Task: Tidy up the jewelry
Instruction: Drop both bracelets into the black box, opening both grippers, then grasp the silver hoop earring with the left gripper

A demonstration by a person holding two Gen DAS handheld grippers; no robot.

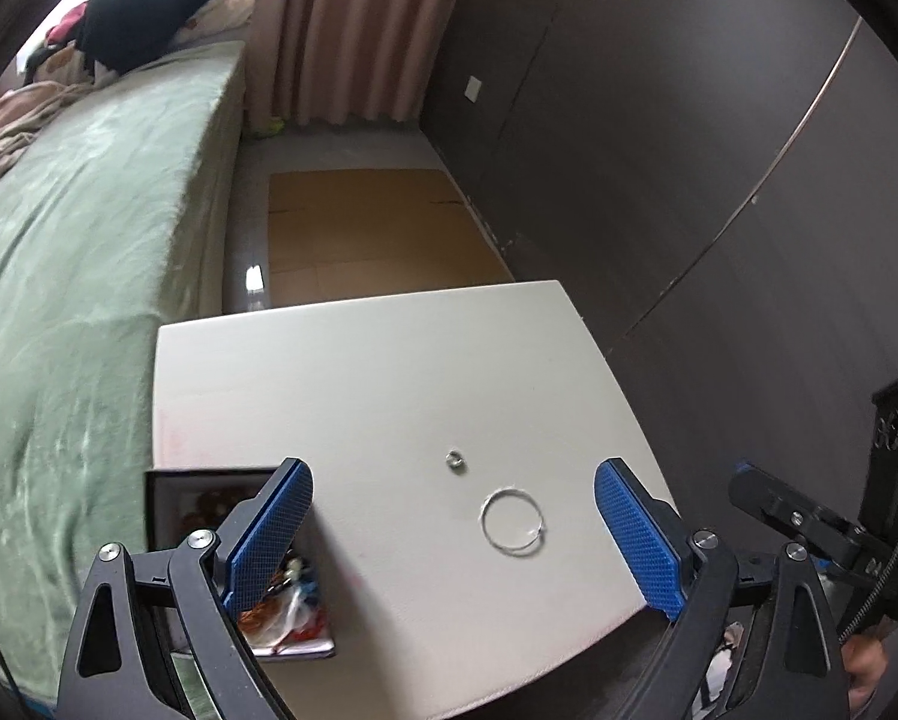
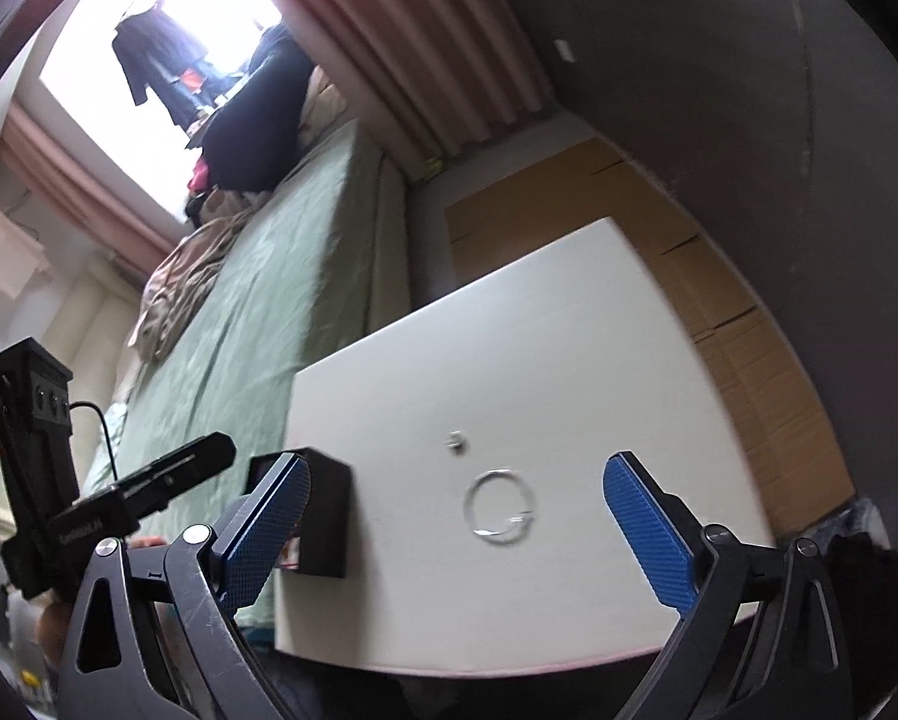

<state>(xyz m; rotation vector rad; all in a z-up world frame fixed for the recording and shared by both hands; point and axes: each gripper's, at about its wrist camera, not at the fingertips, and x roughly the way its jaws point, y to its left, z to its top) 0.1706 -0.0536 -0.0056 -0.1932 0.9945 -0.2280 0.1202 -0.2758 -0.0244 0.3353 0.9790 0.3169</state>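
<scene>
A thin silver bangle (image 1: 512, 521) lies flat on the white table (image 1: 359, 372), with a small silver ring (image 1: 454, 459) just beyond it. A black jewelry box (image 1: 209, 516) with colourful pieces inside sits at the table's left edge, partly hidden by a finger. My left gripper (image 1: 453, 540) is open and empty, hovering above the bangle. In the right wrist view the bangle (image 2: 499, 506), the ring (image 2: 457, 441) and the box (image 2: 323, 516) show on the table (image 2: 508, 330). My right gripper (image 2: 478, 540) is open and empty above the bangle.
A bed with a green blanket (image 1: 71, 276) runs along the table's left side. Flattened cardboard (image 1: 377, 228) lies on the floor beyond the table. A dark wardrobe wall (image 1: 688, 150) stands to the right. Pink curtains (image 1: 359, 30) hang at the back.
</scene>
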